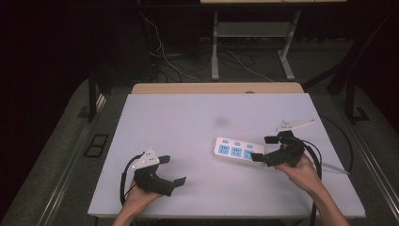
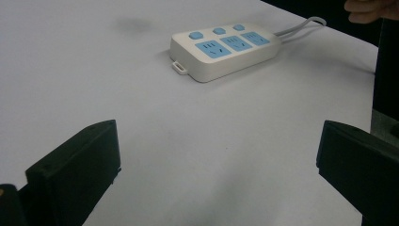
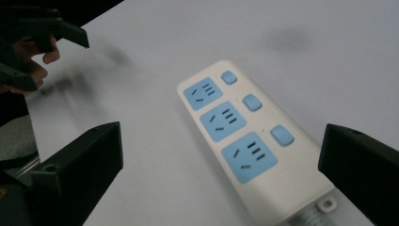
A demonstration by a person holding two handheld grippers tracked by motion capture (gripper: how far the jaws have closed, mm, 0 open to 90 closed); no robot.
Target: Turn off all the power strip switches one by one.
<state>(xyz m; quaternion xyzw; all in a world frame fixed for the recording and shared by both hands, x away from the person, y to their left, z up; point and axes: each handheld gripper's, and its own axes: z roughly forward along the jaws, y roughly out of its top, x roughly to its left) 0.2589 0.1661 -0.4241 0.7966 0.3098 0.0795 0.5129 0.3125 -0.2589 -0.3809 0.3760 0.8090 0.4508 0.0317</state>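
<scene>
A white power strip [image 1: 236,151] with three blue sockets and three blue buttons lies flat on the white table [image 1: 179,117], right of centre. My right gripper [image 1: 263,149] is at its cabled end and is open. In the right gripper view the strip [image 3: 254,146] lies between the wide-apart jaws of that gripper [image 3: 221,160], and neither pad touches it. My left gripper [image 1: 172,170] rests near the front left, open and holding nothing. In the left gripper view its jaws [image 2: 216,160] frame bare table, with the strip [image 2: 226,49] farther off.
The strip's grey cable [image 1: 336,168] trails off the table's right side. A faint dark smudge [image 1: 219,120] marks the table's middle. A wooden strip [image 1: 216,88] borders the far edge. Beyond it are desk legs [image 1: 215,47] and loose floor cables [image 1: 164,56].
</scene>
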